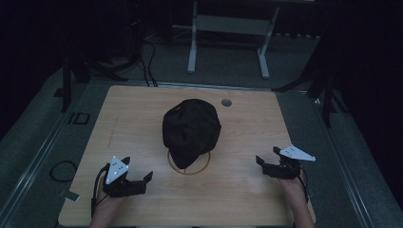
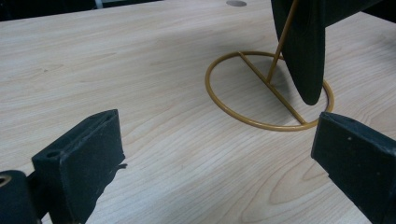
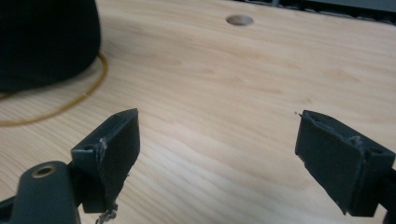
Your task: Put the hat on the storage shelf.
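Observation:
A black cap [image 1: 191,128] hangs on a gold wire stand with a ring base [image 1: 188,167] at the middle of the wooden table [image 1: 142,118]. My left gripper [image 1: 138,167] rests near the front left, open and empty, jaws pointing right toward the stand. In the left gripper view the jaws [image 2: 217,126] stand wide apart, with the ring [image 2: 224,105] and the cap's brim [image 2: 303,46] just ahead. At the front right my right gripper [image 1: 267,155] is open and empty. In the right gripper view its jaws [image 3: 218,119] frame bare wood, with the cap [image 3: 46,42] at the far left.
A round cable hole [image 1: 226,102] sits near the table's back edge, behind the cap. Beyond the table a white frame [image 1: 228,28] stands on the grey floor. A cable loop [image 1: 62,170] lies on the floor at the left. Dark stands flank both sides.

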`<state>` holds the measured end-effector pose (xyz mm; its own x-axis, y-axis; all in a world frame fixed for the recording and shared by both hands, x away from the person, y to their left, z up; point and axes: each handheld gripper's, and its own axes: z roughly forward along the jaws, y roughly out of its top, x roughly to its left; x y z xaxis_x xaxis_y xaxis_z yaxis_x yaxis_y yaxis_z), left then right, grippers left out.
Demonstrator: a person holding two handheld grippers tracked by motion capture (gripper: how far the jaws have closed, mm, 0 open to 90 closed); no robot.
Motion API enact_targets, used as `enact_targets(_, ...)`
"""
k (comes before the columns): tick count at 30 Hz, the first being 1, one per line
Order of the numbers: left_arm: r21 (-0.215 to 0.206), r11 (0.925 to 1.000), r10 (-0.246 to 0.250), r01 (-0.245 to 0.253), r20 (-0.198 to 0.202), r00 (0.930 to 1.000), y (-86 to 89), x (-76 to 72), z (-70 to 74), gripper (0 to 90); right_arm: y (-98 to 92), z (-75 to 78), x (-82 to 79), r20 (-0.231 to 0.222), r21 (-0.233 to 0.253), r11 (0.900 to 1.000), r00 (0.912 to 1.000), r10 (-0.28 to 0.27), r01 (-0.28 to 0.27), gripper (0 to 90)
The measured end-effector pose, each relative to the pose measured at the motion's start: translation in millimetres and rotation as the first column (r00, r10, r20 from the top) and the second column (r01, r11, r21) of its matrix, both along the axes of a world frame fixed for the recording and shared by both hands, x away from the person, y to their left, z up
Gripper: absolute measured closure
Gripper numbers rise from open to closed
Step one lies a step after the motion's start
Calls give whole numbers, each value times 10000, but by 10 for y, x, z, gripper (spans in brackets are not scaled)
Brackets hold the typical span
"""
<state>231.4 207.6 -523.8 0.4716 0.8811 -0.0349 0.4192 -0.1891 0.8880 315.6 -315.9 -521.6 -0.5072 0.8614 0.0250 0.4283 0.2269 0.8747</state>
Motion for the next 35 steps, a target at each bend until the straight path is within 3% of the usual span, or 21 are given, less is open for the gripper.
enact_targets(12, -59, 10000, 20, -21, -117, 9999, 2, 16, -40, 27, -210, -181, -121, -342, -216, 9975, 9971, -682, 675, 138)
enact_targets(17, 76, 9999, -103, 105, -240, 9997, 2, 27, -68, 28, -283, -272, -181, -368, -791, 9905, 9926, -1154, 1122, 138)
enact_targets(35, -66, 10000, -13, 11, -338, 9994, 8, 34, -87, 28, -471, -296, -292, 34, -493, 9717, 9729, -2313, 2311, 138)
